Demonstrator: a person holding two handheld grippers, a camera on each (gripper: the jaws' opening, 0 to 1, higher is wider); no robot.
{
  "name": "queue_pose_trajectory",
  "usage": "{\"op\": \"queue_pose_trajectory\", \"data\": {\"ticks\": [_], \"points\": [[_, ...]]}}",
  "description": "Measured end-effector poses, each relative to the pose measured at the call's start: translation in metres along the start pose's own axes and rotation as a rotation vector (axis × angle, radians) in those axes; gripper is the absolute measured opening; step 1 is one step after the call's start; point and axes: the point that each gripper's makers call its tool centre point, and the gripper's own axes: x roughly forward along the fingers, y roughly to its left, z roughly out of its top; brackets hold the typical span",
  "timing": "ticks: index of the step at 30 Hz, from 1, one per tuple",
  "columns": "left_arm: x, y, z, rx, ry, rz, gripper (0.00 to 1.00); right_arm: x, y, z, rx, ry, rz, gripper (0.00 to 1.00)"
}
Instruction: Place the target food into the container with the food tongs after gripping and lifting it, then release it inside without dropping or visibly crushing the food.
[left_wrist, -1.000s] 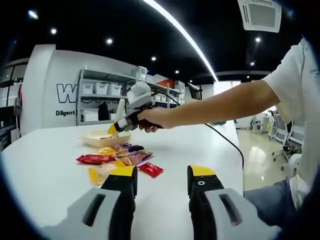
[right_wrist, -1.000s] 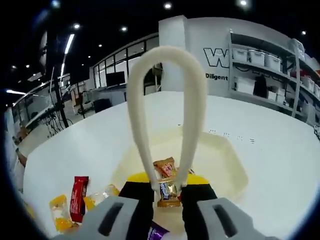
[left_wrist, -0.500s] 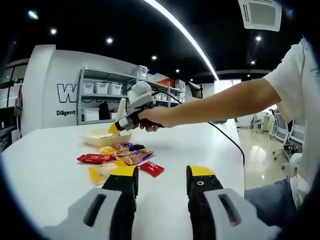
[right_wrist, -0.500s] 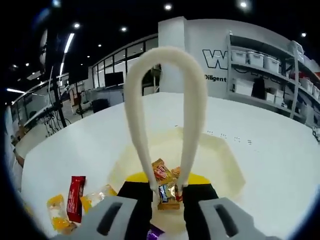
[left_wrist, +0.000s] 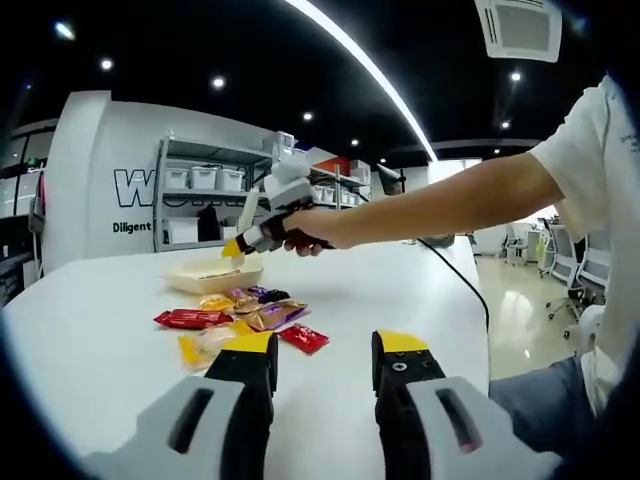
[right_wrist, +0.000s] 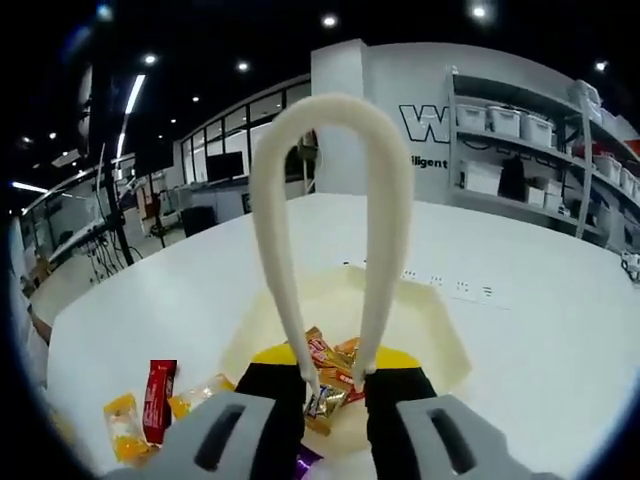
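Holding cream food tongs (right_wrist: 330, 230) between the jaws of the right gripper (right_wrist: 333, 385), squeezed from both sides, with the looped end rising away from the camera. Pinching a small dark and gold wrapped candy (right_wrist: 322, 402) at the tong tips, just above the near edge of the pale yellow container (right_wrist: 435, 340). Resting inside the container, other orange and red wrapped candies (right_wrist: 335, 358), just beyond the tips. Lying on the white table (right_wrist: 540, 290) to the left of the container, a red wrapped bar (right_wrist: 158, 398) and a yellow packet (right_wrist: 122, 428). In the left gripper view, hovering low over the white table (left_wrist: 90, 340) with the left gripper (left_wrist: 320, 365), its yellow-tipped jaws parted and grasping nothing. Showing farther off, the right gripper (left_wrist: 268, 212) in a person's hand (left_wrist: 305, 230), over the container (left_wrist: 210, 272). Lying between container and left gripper, a loose scatter of wrapped snacks (left_wrist: 245, 318) in red, yellow and purple.
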Motion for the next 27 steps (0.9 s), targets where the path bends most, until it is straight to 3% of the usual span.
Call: {"op": "queue_pose_trajectory", "data": {"ticks": [17,19,27], "points": [[0.000,0.000,-0.002,0.011,0.012,-0.001,0.36,-0.031,0.003,0.002,0.028,0.002,0.047,0.14],[0.000,-0.001,-0.002,0.015,0.008,-0.004,0.36,-0.036,0.005,0.006,0.072,-0.019,0.079,0.14],[0.000,-0.001,-0.004,0.011,0.023,-0.002,0.36,-0.054,0.009,-0.006,0.025,0.008,0.080,0.15]]}}
